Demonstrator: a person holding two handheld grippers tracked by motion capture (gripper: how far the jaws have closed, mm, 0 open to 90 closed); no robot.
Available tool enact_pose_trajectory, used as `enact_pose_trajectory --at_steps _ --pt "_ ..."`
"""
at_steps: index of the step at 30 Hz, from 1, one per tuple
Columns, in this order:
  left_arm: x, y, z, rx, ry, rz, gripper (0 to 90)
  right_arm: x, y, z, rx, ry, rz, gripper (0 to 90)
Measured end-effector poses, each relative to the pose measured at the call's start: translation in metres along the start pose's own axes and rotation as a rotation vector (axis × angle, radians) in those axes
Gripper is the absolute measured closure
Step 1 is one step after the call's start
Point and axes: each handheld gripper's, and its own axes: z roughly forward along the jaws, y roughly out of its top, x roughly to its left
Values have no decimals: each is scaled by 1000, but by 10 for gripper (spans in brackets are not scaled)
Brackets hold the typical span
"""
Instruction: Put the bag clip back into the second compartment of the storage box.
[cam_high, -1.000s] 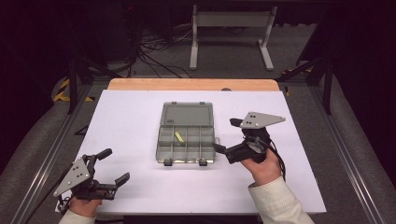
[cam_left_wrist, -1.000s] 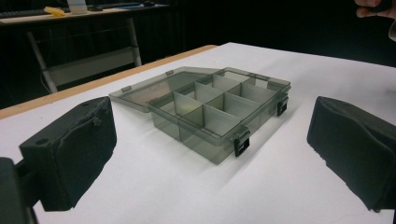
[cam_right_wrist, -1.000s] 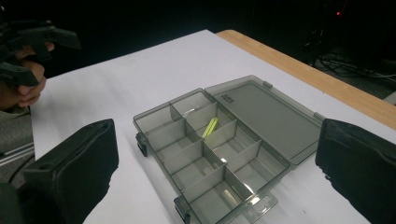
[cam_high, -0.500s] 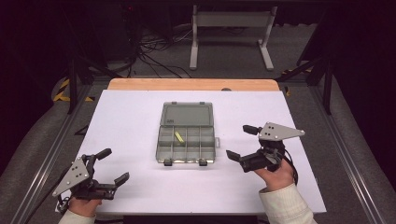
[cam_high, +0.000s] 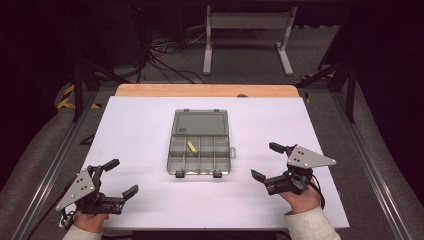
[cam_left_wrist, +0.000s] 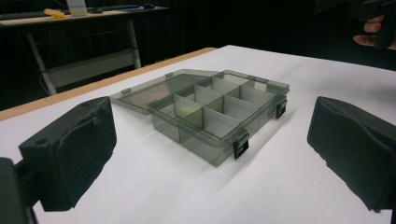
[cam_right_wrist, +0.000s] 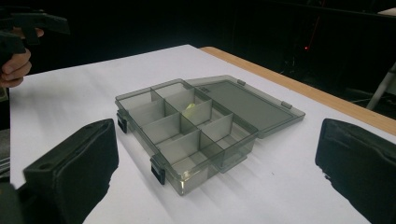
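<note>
At counter (cam_high: 150, 125) centre: compartment box (cam_high: 200, 150) open, lid flat behind, yellow piece (cam_high: 191, 146) inside. Left tool (cam_high: 115, 177) spread, left of box; right tool (cam_high: 267, 162) spread, right of box, both empty.

boxes: 1 (cam_high: 200, 150), lid open | yellow pieces: 1 (cam_high: 191, 146), in a middle compartment | latches: 2 on the box's near edge | grippers: 2, left (cam_high: 116, 176), right (cam_high: 265, 161) | tables: 1 (cam_high: 140, 125)

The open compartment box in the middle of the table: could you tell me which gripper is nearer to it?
Right. The right gripper sits just off the compartment box's right side, near its front corner. The left gripper is farther away, toward the table's front-left. Both are open and touch nothing.
</note>
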Motion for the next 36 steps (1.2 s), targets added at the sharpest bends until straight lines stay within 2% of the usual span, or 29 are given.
enact_pose_trajectory --at_steps 7,11,17,27,31,36 --pt "0 0 0 -2 -3 -2 17 2 -20 -7 -20 -5 -11 1" --pt "0 0 0 -5 -8 -3 15 4 -33 -13 -57 -22 -24 2" --pt "0 0 0 -9 -14 -4 11 3 -44 -16 -65 -36 -25 2" --pt "2 -1 0 -21 -20 -15 5 1 -66 -21 -58 -73 0 2" --pt "3 -2 0 -23 -22 -26 3 0 -76 -20 -41 -80 29 1" --pt "5 -3 0 -31 -26 -34 2 -1 -80 -21 -40 -94 26 1"
